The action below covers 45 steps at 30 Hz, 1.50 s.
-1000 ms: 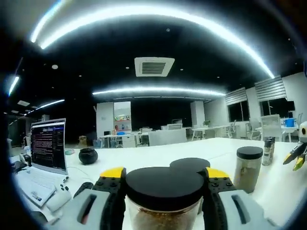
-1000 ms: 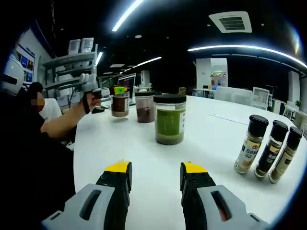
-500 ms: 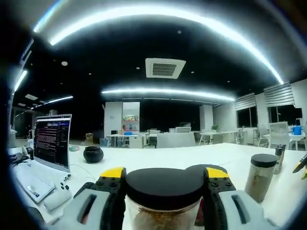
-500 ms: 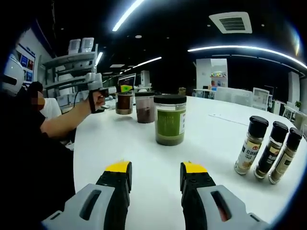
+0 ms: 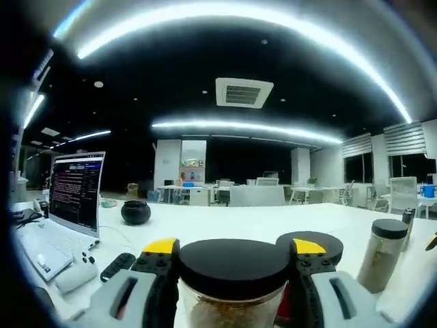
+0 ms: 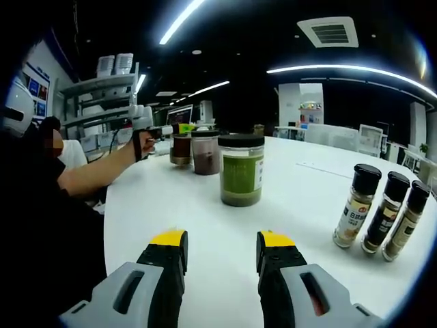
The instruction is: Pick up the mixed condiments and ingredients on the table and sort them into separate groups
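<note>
We hold a brown-filled jar (image 5: 233, 287) clamped between the left gripper (image 5: 234, 256) jaws, near the desk (image 6: 205, 219) far edge beside a dark-filled jar (image 6: 205, 152). The right gripper (image 6: 220, 249) jaws stand wide and empty. If we set it down carelessly, it could knock that neighbour or the green jar (image 6: 241, 170) over
</note>
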Each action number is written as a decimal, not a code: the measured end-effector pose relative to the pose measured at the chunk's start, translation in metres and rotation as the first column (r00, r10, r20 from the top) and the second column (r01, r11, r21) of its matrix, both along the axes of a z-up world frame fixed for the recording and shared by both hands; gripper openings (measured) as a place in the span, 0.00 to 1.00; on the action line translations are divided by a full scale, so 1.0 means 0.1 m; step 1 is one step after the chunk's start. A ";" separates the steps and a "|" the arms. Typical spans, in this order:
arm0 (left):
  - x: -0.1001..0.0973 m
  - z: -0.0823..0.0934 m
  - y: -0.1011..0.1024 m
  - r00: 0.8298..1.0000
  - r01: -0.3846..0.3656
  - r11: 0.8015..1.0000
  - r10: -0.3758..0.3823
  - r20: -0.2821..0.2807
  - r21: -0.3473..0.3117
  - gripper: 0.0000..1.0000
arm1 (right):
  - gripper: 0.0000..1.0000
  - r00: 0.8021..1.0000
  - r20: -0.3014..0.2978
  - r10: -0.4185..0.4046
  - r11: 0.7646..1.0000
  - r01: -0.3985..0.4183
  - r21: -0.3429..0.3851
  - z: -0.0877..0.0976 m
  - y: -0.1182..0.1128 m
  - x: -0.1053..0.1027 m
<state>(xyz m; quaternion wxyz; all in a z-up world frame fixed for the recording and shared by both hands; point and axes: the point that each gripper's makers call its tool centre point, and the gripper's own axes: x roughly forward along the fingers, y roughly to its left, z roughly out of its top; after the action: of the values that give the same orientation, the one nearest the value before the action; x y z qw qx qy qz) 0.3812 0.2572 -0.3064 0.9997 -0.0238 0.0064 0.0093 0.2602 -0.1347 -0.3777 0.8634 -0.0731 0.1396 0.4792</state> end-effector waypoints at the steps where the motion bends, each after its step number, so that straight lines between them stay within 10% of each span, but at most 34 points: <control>1: 0.01 -0.01 0.00 1.000 0.004 1.000 -0.004 -0.003 -0.019 0.63 | 0.41 1.000 -0.001 0.001 1.000 -0.001 -0.002 -0.01 0.00 0.00; 45: 0.10 -0.19 0.05 0.998 0.063 0.994 -0.064 -0.010 -0.095 0.65 | 0.41 0.999 0.034 -0.011 1.000 0.010 0.009 0.10 -0.02 0.02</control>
<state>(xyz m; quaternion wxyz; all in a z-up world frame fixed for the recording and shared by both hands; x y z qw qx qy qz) 0.3915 0.2625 -0.3251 0.9971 -0.0707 0.0142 -0.0225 0.2623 -0.1365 -0.3676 0.8685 -0.0769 0.1232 0.4740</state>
